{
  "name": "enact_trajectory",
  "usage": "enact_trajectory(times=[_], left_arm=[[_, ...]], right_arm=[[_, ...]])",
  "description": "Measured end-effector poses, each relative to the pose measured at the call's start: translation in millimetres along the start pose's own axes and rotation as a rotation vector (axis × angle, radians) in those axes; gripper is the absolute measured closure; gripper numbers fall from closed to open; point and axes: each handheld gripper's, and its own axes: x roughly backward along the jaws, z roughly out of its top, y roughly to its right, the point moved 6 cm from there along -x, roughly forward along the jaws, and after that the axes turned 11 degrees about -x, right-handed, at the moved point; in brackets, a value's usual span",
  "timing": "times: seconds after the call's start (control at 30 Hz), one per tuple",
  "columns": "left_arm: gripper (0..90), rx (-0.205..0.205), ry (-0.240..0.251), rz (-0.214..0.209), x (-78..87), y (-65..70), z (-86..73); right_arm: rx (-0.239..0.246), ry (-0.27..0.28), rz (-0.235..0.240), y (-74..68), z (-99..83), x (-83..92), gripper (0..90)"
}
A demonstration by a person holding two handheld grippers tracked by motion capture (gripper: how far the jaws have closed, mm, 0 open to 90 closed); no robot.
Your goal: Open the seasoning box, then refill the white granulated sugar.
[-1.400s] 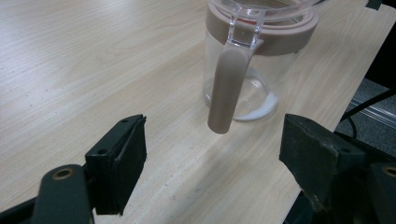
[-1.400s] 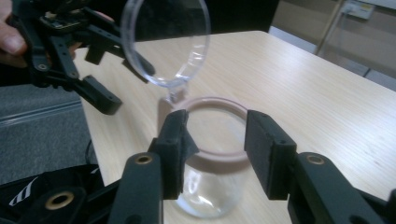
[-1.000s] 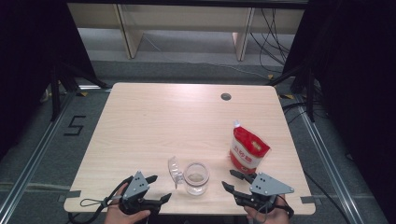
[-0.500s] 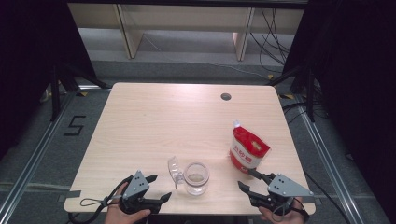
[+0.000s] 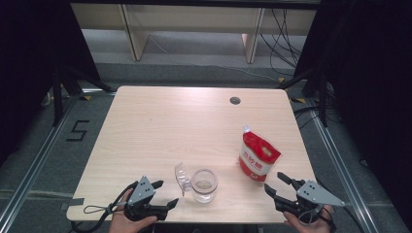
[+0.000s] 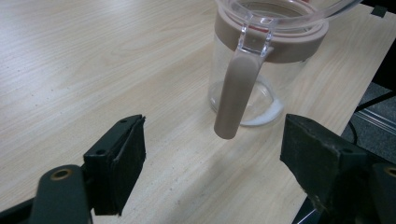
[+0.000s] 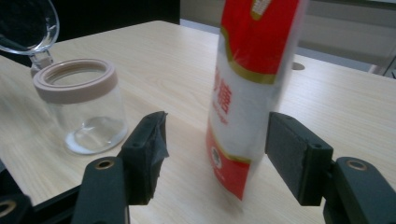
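Note:
A clear jar [image 5: 204,184] with a tan rim stands near the table's front edge, its clear lid [image 5: 182,175] flipped open to the left. In the left gripper view the jar [image 6: 261,60] and its hanging tan latch [image 6: 236,93] are just ahead of my left gripper [image 6: 212,154], which is open and empty. That left gripper [image 5: 166,193] sits left of the jar. A red and white pouch [image 5: 259,158] stands upright to the jar's right. My right gripper [image 5: 275,183] is open, its jaws having just been opening. The pouch [image 7: 252,84] stands just ahead of its pads, untouched.
The wooden table [image 5: 184,126] has a round cable hole [image 5: 235,100] at the back right. Both hands rest at the front edge. Pale shelving [image 5: 194,29] stands beyond the table, and dark curtains hang on both sides.
The right gripper has slid to the right along the front edge and its jaws stand wider. The left gripper, jar and pouch have stayed put.

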Motion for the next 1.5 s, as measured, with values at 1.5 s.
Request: enact_trajectory(times=[1.5], left_arm=[[20.4, -0.041, 0.003, -0.007, 0.7, 2.2, -1.9]], right_arm=[[-0.018, -0.014, 0.004, 20.9, -6.4, -52.4, 18.9]])
